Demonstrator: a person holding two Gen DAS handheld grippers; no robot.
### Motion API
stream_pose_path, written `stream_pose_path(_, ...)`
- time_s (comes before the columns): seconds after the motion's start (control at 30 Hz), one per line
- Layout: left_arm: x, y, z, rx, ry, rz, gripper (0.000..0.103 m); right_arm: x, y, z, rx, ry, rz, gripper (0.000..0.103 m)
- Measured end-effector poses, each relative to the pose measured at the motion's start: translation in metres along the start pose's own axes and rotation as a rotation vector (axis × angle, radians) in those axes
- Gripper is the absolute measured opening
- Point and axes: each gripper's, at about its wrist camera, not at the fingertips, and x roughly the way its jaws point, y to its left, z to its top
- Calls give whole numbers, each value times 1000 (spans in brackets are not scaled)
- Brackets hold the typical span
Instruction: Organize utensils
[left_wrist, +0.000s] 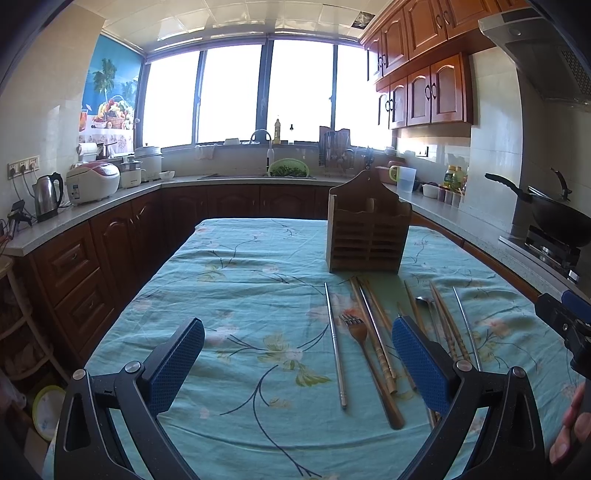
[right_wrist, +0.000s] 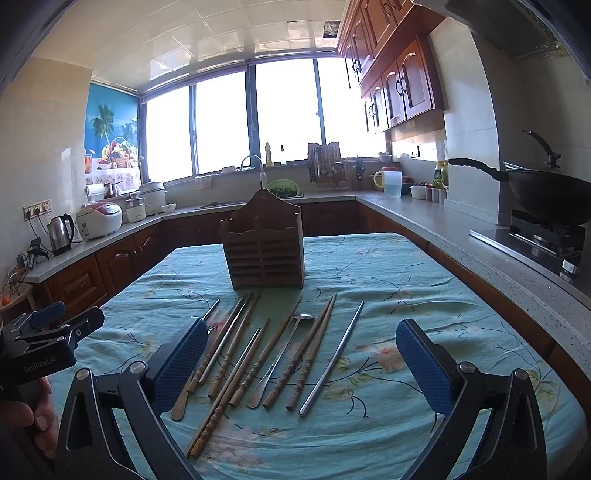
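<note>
A wooden utensil holder (left_wrist: 367, 229) (right_wrist: 264, 245) stands upright on the table with the teal floral cloth (left_wrist: 240, 295) (right_wrist: 388, 280). In front of it lie several wooden chopsticks (right_wrist: 236, 347) (left_wrist: 373, 332), a wooden fork (left_wrist: 364, 354), a metal spoon (right_wrist: 284, 354) (left_wrist: 424, 301) and metal chopsticks (left_wrist: 335, 343) (right_wrist: 334, 360). My left gripper (left_wrist: 297, 363) is open and empty, above the cloth left of the utensils. My right gripper (right_wrist: 301, 365) is open and empty, above the row of utensils. Each gripper shows at the edge of the other's view.
Kitchen counters (left_wrist: 110, 201) run around the table with a kettle (left_wrist: 48, 195), a rice cooker (left_wrist: 92, 181), a sink with a green colander (left_wrist: 288, 168) and a wok on the stove (right_wrist: 546, 192). Wooden cabinets (left_wrist: 424, 92) hang on the right wall.
</note>
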Motion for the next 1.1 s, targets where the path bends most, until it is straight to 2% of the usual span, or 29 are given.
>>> stream_pose_path(0.53,9,0,0,15,14,-13,102,7,-1,-3,6,20,8,103)
stream_pose_path(0.7,24,5,5,28,97,-26,102,14,-4,2,13,40,29,103)
stream_pose_path(0.77,32,6,9,91,200,1,102,18,-6,4,17,50,39,103)
stream_pose_path(0.8,36,7,11,86,241,-5,102,21,-7,6,23,58,48,103)
stream_pose_path(0.87,44,9,17,60,268,-40,102,27,-10,9,42,74,69,102)
stream_pose_path(0.93,52,10,21,37,246,-66,101,34,-14,12,64,96,92,102)
stream_pose_path(1.0,65,10,27,65,242,-68,93,43,-16,15,84,119,117,98)
stream_pose_path(1.07,77,9,29,59,265,-98,86,55,-18,18,93,152,133,89)
stream_pose_path(1.1,86,9,31,61,288,-115,77,62,-20,19,105,172,146,82)
